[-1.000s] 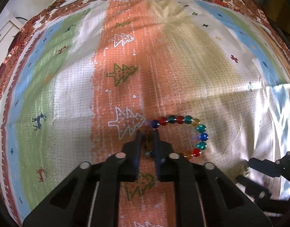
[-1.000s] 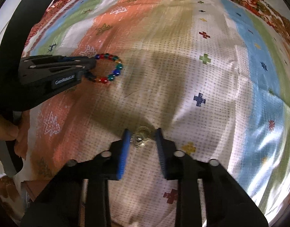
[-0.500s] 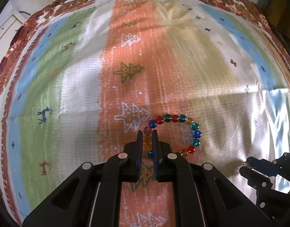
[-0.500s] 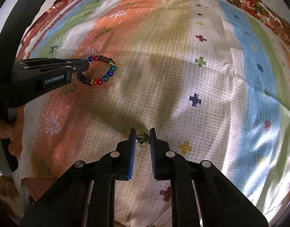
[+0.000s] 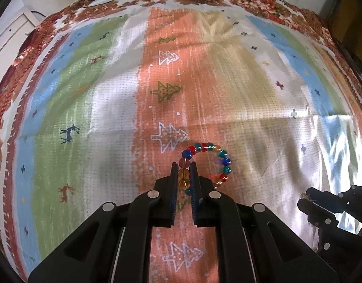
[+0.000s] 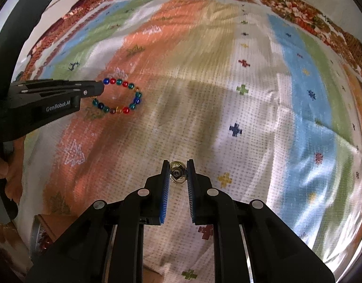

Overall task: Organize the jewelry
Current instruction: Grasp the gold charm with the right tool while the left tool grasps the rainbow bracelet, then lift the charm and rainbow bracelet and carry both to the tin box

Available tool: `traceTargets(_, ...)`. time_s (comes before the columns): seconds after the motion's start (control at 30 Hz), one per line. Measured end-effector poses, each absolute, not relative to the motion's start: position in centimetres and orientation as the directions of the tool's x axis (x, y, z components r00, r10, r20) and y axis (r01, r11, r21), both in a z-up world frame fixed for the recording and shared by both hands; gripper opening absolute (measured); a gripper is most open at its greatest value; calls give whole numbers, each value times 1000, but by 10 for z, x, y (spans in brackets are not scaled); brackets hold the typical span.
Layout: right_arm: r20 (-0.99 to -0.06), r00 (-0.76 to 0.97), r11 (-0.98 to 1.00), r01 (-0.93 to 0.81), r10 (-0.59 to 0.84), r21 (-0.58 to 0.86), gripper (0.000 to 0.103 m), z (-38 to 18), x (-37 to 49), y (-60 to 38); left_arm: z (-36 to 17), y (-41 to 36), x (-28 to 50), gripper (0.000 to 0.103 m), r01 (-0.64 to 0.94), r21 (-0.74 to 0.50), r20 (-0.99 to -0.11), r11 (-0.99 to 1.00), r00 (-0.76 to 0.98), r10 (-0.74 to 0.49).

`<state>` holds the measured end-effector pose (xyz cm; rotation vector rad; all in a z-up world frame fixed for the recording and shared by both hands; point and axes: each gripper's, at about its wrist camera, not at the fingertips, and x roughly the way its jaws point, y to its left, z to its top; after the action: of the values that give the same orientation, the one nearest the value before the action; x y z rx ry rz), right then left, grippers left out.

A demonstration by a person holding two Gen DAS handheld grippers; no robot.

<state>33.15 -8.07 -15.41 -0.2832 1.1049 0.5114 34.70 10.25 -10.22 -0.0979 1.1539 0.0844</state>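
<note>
- Across both views lies the cloth (image 5: 228,89), striped orange, green, blue and white with trees, reindeer and crosses, spread over the surface; every piece of jewelry sits on or just above it.
- At 6 o'clock in the left view, the left tongs (image 5: 183,165) are clamped on the bracelet (image 5: 224,161), pinching its amber and pink beads while the rest of the loop curls away toward 3 o'clock.
- At 6 o'clock in the right view, the right tongs (image 6: 178,164) are closed on the ornament (image 6: 178,175), a small round gold piece with a dark centre; whether it is a ring or an earring I cannot tell.
- Step in hand, as I judge it: both pieces are gripped, the pick-up is done or nearly so, and the carry has not begun.
- Next move calls for a straight lift of each piece and a slow carry to its place; no box or tray shows clearly, so the goal is unknown.
- Risk: the bracelet loop may swing or snag the cloth, and the tiny ornament may slip from the pads.
- Writing: "GenRobot.AI" in white on the side of the left tongs, at 9 o'clock in the right view.
</note>
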Motion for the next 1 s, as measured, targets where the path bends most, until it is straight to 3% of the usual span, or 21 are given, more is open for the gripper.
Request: traceTargets(1.0, -832, 450, 863, -501, 325, 66, 15, -110, 282, -105, -32, 81, 272, 9, -76, -106, -844, 991, 535, -50)
